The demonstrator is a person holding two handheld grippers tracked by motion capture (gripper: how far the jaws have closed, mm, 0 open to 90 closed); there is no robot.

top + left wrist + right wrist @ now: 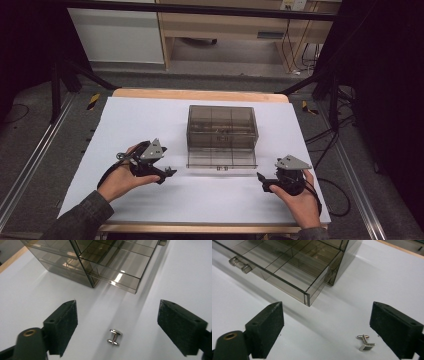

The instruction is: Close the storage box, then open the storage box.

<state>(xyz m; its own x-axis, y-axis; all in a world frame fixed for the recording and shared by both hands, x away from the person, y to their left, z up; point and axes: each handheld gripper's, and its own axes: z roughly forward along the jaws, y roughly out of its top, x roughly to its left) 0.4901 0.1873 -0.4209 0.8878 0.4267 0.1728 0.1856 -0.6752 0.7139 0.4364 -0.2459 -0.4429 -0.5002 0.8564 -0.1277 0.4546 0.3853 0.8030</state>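
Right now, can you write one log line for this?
left claw: open over cufflink | right claw: open by square cufflink | drawer: pulled out

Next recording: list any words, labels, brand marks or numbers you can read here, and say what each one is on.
None can be read.
Smoked acrylic drawer box: no lettering shows.
Cufflinks: plain, no engraving to be seen.
Small label on the wooden furniture beyond the table: too small and blurred to read.
Pale plate at the top edge of the high view: also unreadable.
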